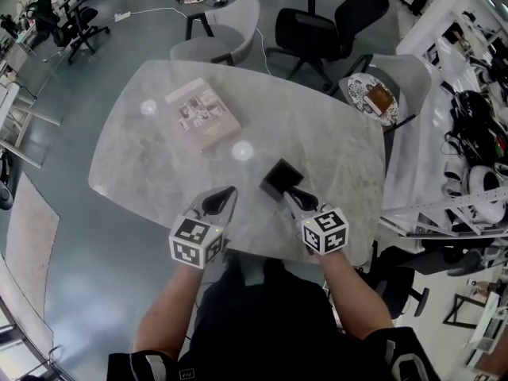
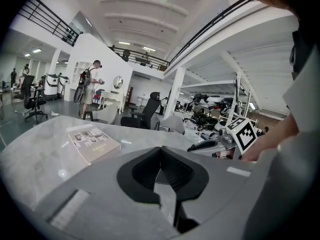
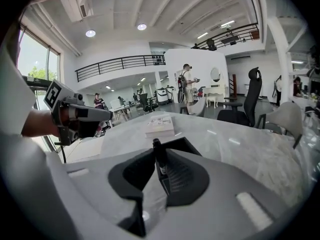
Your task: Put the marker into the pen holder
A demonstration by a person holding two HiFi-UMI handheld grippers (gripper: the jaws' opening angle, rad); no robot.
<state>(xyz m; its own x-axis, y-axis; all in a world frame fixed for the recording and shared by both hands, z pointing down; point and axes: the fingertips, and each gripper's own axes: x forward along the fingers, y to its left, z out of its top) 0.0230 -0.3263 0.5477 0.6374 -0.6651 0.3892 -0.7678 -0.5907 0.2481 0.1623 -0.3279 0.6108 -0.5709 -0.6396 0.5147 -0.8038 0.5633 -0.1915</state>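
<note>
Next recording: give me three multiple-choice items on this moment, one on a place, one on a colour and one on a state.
1. In the head view, the book lies
A. up and left of the holder
B. right of the holder
C. on top of the holder

2. The holder is
A. white
B. red
C. black

3. The marker is
A. lying on the book
B. between the jaws of the right gripper
C. hidden under the book

Key:
1 A: the head view shows the book farther up and to the left, apart from the holder.
2 C: the holder shows as a dark square box in both the head view and the right gripper view.
3 B: the right gripper view shows the marker standing between that gripper's jaws, with the holder just beyond.
</note>
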